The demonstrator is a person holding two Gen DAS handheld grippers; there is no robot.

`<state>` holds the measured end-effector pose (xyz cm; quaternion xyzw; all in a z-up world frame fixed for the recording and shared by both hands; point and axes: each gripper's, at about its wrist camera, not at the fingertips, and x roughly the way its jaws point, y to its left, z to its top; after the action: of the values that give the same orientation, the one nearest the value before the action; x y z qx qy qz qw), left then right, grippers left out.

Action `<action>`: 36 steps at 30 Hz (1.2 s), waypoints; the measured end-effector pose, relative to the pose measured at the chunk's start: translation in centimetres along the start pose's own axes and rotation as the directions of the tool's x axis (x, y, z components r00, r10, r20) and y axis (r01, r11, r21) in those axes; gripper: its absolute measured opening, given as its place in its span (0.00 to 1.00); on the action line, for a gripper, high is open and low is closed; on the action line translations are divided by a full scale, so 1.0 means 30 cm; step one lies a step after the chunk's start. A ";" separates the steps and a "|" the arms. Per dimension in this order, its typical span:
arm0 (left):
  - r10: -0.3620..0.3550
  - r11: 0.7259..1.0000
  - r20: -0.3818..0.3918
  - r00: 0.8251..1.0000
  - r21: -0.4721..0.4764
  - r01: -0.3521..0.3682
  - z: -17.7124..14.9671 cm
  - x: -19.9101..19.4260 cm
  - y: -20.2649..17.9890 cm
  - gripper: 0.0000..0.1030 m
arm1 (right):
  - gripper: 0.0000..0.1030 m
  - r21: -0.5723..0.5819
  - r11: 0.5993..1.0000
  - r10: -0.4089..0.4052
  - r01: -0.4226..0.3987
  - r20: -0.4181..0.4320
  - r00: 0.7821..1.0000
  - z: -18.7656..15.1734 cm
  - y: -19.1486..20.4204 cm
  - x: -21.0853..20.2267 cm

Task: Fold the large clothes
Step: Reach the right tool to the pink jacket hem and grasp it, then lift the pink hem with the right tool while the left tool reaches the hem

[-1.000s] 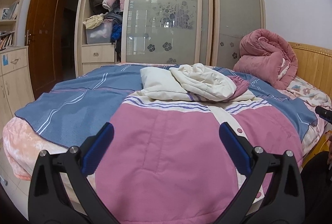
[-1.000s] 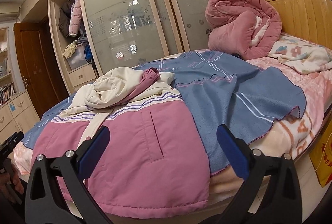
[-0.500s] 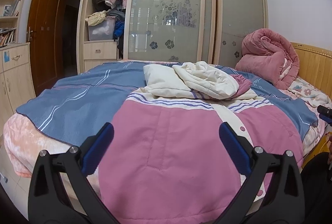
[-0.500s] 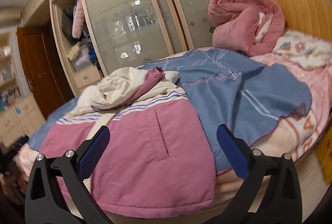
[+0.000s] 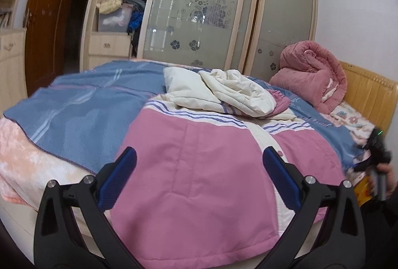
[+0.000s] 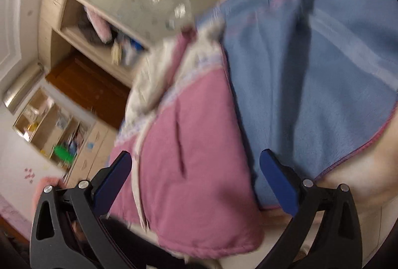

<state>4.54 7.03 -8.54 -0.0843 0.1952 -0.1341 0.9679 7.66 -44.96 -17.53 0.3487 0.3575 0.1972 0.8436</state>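
Note:
A large pink padded jacket (image 5: 196,169) with a cream, blue-striped upper part lies spread front-up on the bed, its hem at the near edge. Its cream sleeves and hood (image 5: 231,92) are bunched at the far end. My left gripper (image 5: 199,169) is open and empty just before the hem. In the right wrist view, which is tilted and blurred, the jacket (image 6: 189,169) lies below my right gripper (image 6: 195,174), which is open and empty at the jacket's right hem corner. The right gripper also shows at the right edge of the left wrist view (image 5: 378,157).
A blue blanket (image 5: 82,114) covers the bed under the jacket. A rolled pink quilt (image 5: 311,72) lies by the wooden headboard (image 5: 370,94). A wardrobe with frosted sliding doors (image 5: 199,7) stands behind the bed, and a brown door (image 5: 47,20) is at the left.
My right gripper has rolled sharply and swung in towards the jacket's right hem corner, so its view is tilted and blurred. My left gripper has come slightly closer to the hem.

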 end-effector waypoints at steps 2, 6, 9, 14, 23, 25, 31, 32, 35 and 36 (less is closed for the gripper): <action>-0.039 0.999 -0.013 0.999 -0.038 0.038 -0.001 0.001 0.023 0.98 | 0.99 -0.033 0.999 0.010 -0.012 -0.055 0.998 -0.019 -0.009 0.022; -0.080 0.990 -0.027 0.996 -0.117 0.076 -0.001 0.008 0.076 0.98 | 0.99 -0.015 0.988 0.151 -0.154 -0.122 0.981 -0.049 -0.009 0.040; -0.101 0.974 -0.034 0.994 -0.205 0.092 -0.004 0.016 0.129 0.98 | 0.99 -0.004 0.979 0.201 -0.206 -0.200 0.959 -0.087 0.011 0.074; -0.141 0.948 -0.031 0.990 -0.293 0.126 -0.012 0.013 0.181 0.98 | 0.93 0.060 0.967 0.256 -0.249 -0.244 0.935 -0.111 0.004 0.098; -0.172 0.958 -0.057 0.983 -0.242 0.154 -0.033 -0.026 0.187 0.98 | 0.12 0.097 0.942 0.336 -0.322 -0.207 0.919 -0.094 0.031 0.044; -0.207 0.952 -0.071 0.976 -0.247 0.184 -0.044 -0.033 0.195 0.98 | 0.12 0.119 0.920 0.390 -0.374 -0.182 0.903 -0.085 0.048 0.034; -0.397 0.905 -0.193 0.897 -0.243 0.348 -0.110 -0.030 0.157 0.98 | 0.11 0.138 0.833 0.550 -0.536 -0.093 0.830 -0.032 0.130 0.053; -0.415 0.900 -0.232 0.880 -0.246 0.360 -0.132 -0.022 0.142 0.98 | 0.11 0.145 0.813 0.577 -0.564 -0.073 0.814 -0.021 0.141 0.058; -0.403 0.902 -0.307 0.862 -0.294 0.317 -0.222 0.002 0.122 0.98 | 0.11 0.152 0.771 0.627 -0.619 -0.011 0.779 0.014 0.154 0.060; -0.399 0.902 -0.328 0.856 -0.310 0.301 -0.252 0.011 0.120 0.98 | 0.11 0.161 0.755 0.643 -0.636 0.011 0.766 0.024 0.157 0.064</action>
<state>2.62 9.52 -16.31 -0.2111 0.3769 -0.2977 0.8513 9.09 -40.97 -14.64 0.5096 0.2499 0.4529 0.6875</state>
